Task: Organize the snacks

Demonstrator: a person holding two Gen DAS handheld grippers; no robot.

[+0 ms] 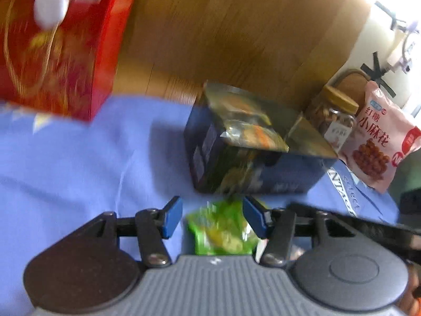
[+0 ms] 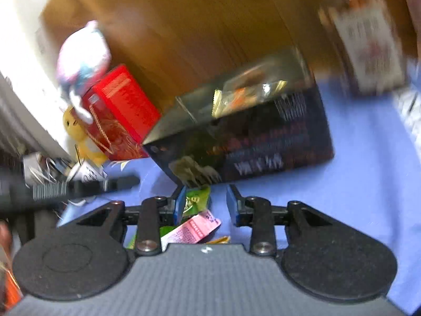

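snacks lie on a blue cloth (image 1: 79, 163): our left tongs (image 1: 212, 217) straddle a green packet (image 1: 221, 231) without pinching it, our right tongs (image 2: 205, 206) gape above a pink packet (image 2: 194, 227). both face the open dark box (image 1: 252, 163), probably their bin.

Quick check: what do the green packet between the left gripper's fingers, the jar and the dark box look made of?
Green packet: glossy plastic film, crinkled, with glare. Jar: clear glass or hard plastic, contents visible; its lid looks like bamboo or wood. Dark box: printed cardboard with open flaps, apparently a metallic lining.
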